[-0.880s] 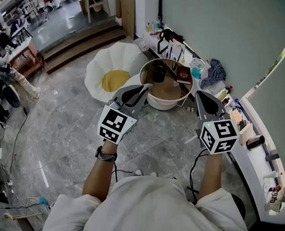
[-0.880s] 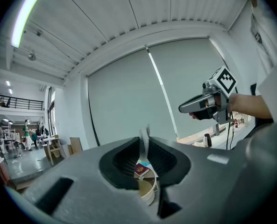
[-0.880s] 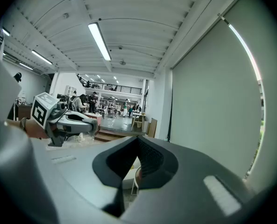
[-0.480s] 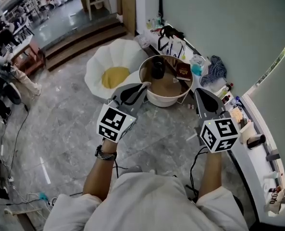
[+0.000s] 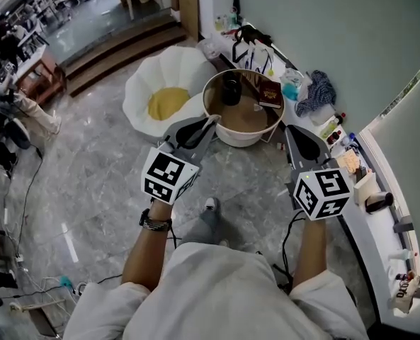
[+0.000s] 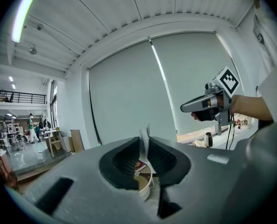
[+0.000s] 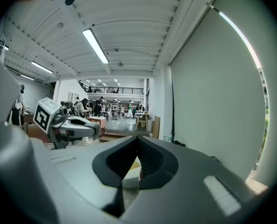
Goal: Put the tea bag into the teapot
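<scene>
A round wood-topped table [image 5: 242, 137] carries a black teapot [image 5: 231, 89] at its far left and a dark red book [image 5: 270, 91] at its far right. Left of the table lies a white flower-shaped cushion [image 5: 142, 91]. The left gripper [image 5: 208, 125], a white tea bag [image 5: 212, 120] at its tip, reaches the table's near-left rim. The right gripper [image 5: 289, 129] hovers just off the near-right rim.
</scene>
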